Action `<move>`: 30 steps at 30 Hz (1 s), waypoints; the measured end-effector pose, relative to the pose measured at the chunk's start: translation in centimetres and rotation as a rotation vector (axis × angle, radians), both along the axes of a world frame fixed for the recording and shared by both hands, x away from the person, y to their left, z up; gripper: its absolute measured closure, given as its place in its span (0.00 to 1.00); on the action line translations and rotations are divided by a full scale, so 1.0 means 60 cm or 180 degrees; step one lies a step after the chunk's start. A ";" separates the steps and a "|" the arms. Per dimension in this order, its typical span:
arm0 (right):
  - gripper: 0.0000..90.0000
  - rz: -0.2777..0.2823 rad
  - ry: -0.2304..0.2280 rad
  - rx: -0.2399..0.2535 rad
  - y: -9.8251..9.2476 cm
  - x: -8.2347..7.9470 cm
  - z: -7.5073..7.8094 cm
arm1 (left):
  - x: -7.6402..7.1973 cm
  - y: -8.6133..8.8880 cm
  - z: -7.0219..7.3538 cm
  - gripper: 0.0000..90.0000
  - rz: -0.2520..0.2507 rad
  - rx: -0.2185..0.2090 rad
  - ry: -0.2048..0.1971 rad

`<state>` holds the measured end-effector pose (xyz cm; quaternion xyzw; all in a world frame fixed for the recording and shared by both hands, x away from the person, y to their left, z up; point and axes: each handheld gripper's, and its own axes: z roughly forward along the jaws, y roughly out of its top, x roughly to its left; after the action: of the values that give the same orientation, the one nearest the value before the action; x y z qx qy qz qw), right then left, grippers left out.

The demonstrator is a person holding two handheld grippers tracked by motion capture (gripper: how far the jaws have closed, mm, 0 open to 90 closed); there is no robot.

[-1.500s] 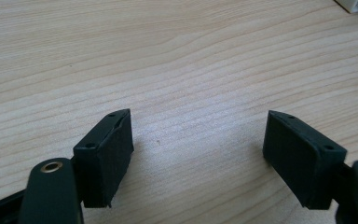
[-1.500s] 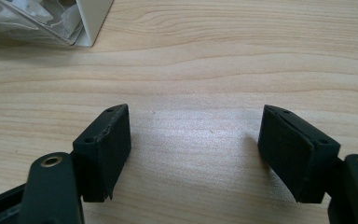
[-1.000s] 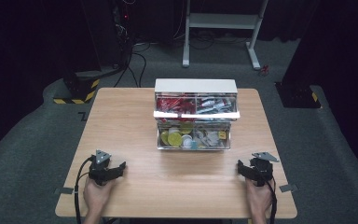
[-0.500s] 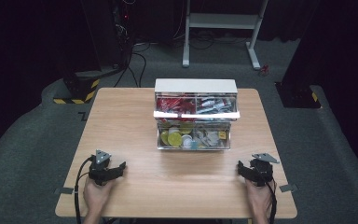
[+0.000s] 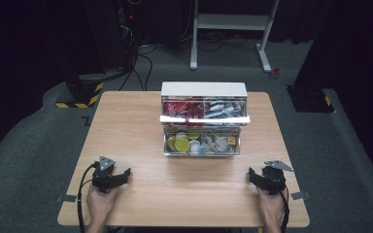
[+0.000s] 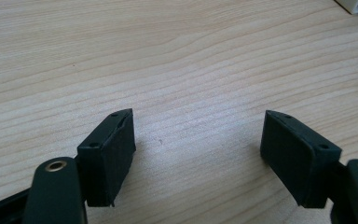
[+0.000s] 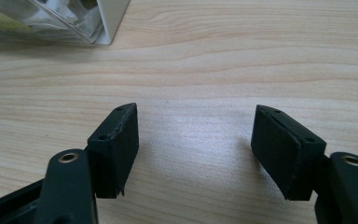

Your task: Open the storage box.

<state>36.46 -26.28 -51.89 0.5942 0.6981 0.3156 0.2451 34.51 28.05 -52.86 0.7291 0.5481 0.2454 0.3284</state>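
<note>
Set toward the far middle of the pale wooden table (image 5: 141,126): a small white-topped cabinet of clear plastic drawers (image 5: 204,124), two tiers high. Upper tier packed with red and grey pieces; lower drawer (image 5: 201,144) pulled forward, holding yellow round pieces, white bits and a pale blue one. Corner of that clear drawer seen at upper left in the right gripper view (image 7: 51,21), a white corner at upper right in the left gripper view.

Well apart from the cabinet, near the table's front left corner: black left gripper (image 5: 125,172), held in the left hand (image 5: 99,204), jaws apart over bare wood, nothing between them; same in its own view (image 6: 198,144), black pads wide and empty, resting low on the grain.

Near the front right corner, equally far from the cabinet: black right gripper (image 5: 251,174), held in the right hand (image 5: 272,206), grey three-cornered plate on top. Jaws just been closing, yet with a clear gap in its own view (image 7: 196,144), only bare table between, nothing gripped.

Beyond the table: dark grey floor, white frame legs, cables.
</note>
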 end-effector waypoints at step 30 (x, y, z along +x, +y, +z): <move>0.20 0.0110 -0.0175 0.0262 0.000 -0.008 0.041 | 0.000 0.000 0.000 0.29 -0.0009 0.0004 0.0007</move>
<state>36.00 -26.30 -49.41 0.5827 0.6876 0.3644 0.2342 34.50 28.05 -52.85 0.7303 0.5473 0.2444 0.3277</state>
